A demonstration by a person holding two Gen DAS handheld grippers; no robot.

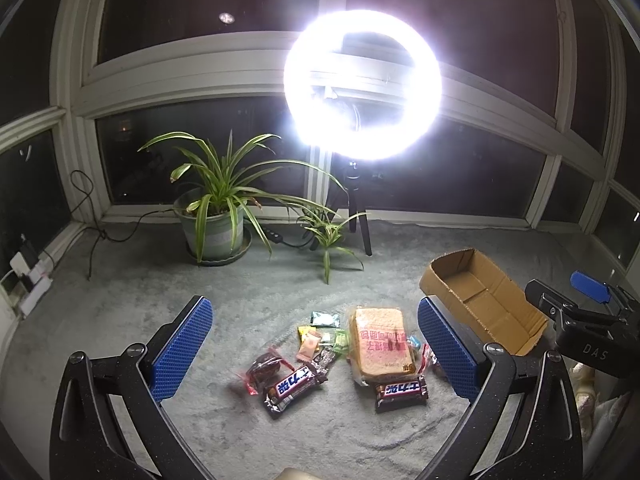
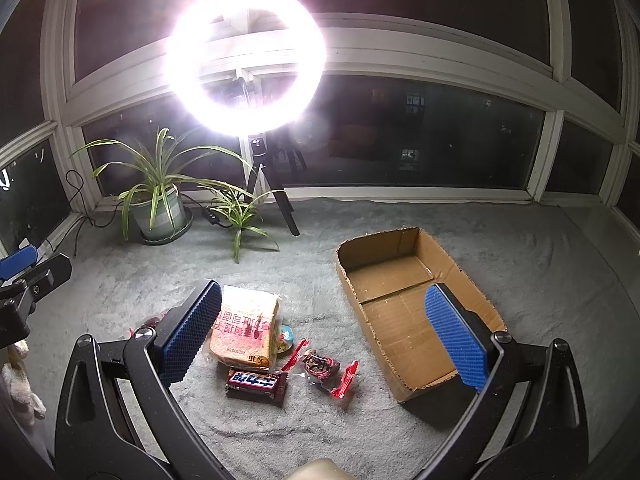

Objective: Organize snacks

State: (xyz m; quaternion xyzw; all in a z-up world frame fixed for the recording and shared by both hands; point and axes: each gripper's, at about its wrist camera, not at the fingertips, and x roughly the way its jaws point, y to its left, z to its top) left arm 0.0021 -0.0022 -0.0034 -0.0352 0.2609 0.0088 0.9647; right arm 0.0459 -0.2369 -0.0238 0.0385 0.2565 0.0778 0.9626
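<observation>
Your left gripper (image 1: 316, 344) and right gripper (image 2: 324, 332) both hang with ridged blue pads spread wide, holding nothing. Crinkly wrapped snacks (image 1: 376, 346) lie on fuzzy grey carpet (image 2: 248, 432) just left of the rectangular corrugated cardboard box (image 2: 404, 300).

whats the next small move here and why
Probably lower the right gripper onto the Snickers bar nearest it and close. Both grippers are open and hold nothing, the cardboard box holds no snacks, and every snack lies loose on the carpet. That bar lies clear of the bread pack, between the fingers, close to the box.
</observation>
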